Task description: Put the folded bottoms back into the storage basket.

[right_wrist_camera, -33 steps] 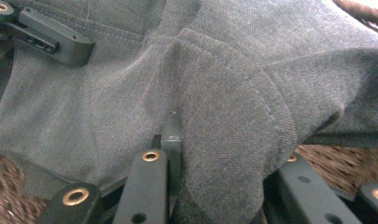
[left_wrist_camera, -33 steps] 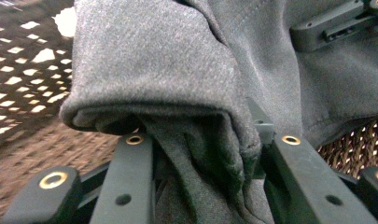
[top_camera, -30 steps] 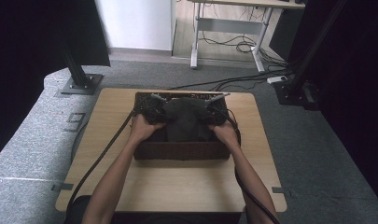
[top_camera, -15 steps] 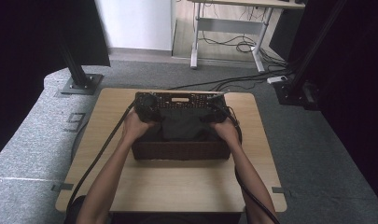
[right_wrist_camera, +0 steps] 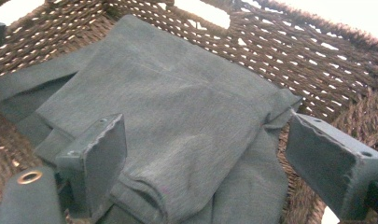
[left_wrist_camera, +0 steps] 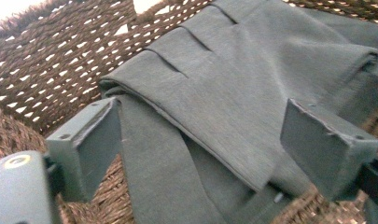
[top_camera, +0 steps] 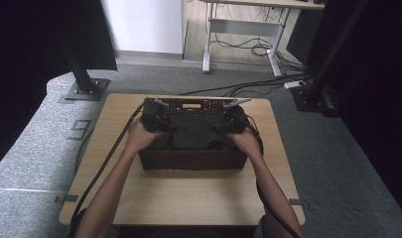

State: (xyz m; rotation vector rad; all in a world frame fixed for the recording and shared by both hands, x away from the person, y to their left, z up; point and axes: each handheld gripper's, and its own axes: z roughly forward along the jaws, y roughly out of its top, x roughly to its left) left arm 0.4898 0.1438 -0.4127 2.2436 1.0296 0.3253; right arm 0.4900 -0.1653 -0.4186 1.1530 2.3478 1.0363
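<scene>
A brown wicker basket (top_camera: 193, 159) stands at the middle of the wooden table (top_camera: 188, 198). A folded dark grey cloth (top_camera: 193, 131) lies inside it. My left gripper (top_camera: 168, 129) hangs over the cloth's left end and my right gripper (top_camera: 219, 130) over its right end. In the left gripper view the left gripper (left_wrist_camera: 203, 109) has just been opening; the cloth (left_wrist_camera: 252, 60) lies between its pads, untouched, with the basket wall (left_wrist_camera: 51, 60) behind. The right gripper (right_wrist_camera: 206, 122) has likewise just been opening over the cloth (right_wrist_camera: 168, 84), near the basket wall (right_wrist_camera: 326, 60).
Bare tabletop runs in front of the basket and beside it. A black cable (top_camera: 106, 168) trails from the left gripper off the table's near edge. Black stand bases (top_camera: 84, 89) and floor cables (top_camera: 248, 89) lie beyond the table.
Both hands have drawn slightly apart toward the basket's ends and lifted a little. The cloth now rests loose in the basket.
</scene>
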